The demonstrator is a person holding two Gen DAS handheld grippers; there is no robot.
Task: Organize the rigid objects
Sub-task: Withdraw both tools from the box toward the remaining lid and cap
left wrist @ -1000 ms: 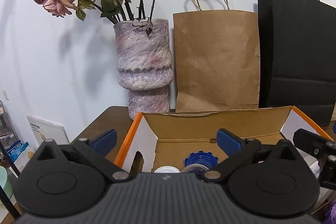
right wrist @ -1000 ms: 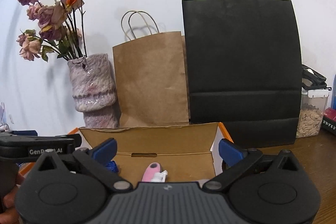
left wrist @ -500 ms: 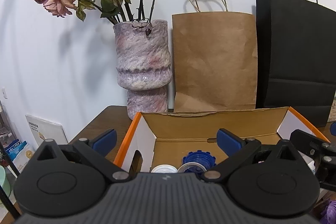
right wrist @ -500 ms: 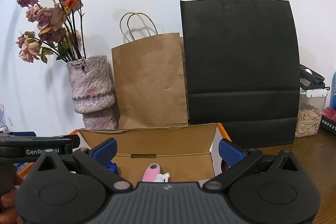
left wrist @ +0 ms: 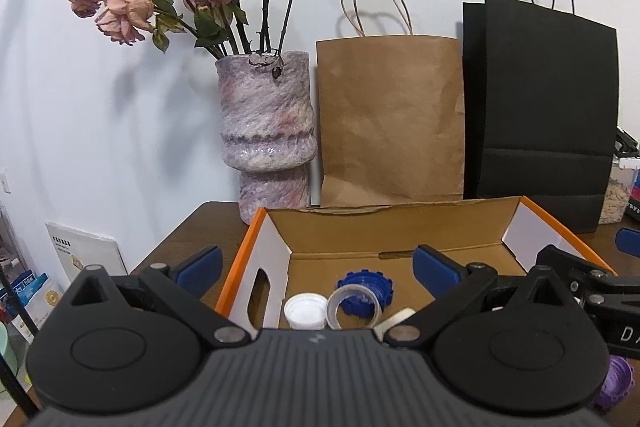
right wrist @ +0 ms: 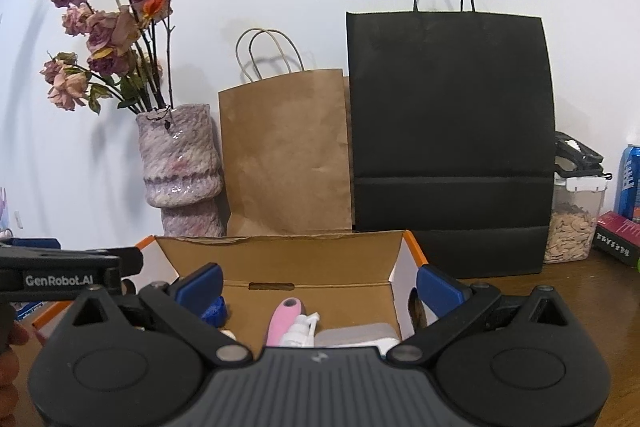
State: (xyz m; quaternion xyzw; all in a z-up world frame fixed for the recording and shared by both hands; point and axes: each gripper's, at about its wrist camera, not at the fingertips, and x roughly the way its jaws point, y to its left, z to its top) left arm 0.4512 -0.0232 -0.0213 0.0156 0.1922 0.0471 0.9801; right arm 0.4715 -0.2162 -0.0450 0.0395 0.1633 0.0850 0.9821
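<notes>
An open cardboard box with orange rims (left wrist: 400,227) (right wrist: 280,259) sits on the brown table. In the left wrist view it holds a blue toothed ring (left wrist: 366,285), a clear tape roll (left wrist: 354,311) and a white cap (left wrist: 306,311). In the right wrist view it holds a pink item (right wrist: 282,321), a small white spray bottle (right wrist: 300,331) and a blue piece (right wrist: 214,309). My left gripper (left wrist: 316,269) is open and empty above the box's near left end. My right gripper (right wrist: 318,285) is open and empty above its near right end.
A mottled purple vase of dried roses (left wrist: 266,131), a brown paper bag (left wrist: 390,119) and a black paper bag (left wrist: 540,123) stand behind the box against the wall. A seed jar (right wrist: 572,215) and a blue can (right wrist: 630,179) stand at right. A purple ring (left wrist: 614,385) lies right of the box.
Both grippers have pulled back and risen a little, so more of the box floor and its contents shows. Both stay open and empty.
</notes>
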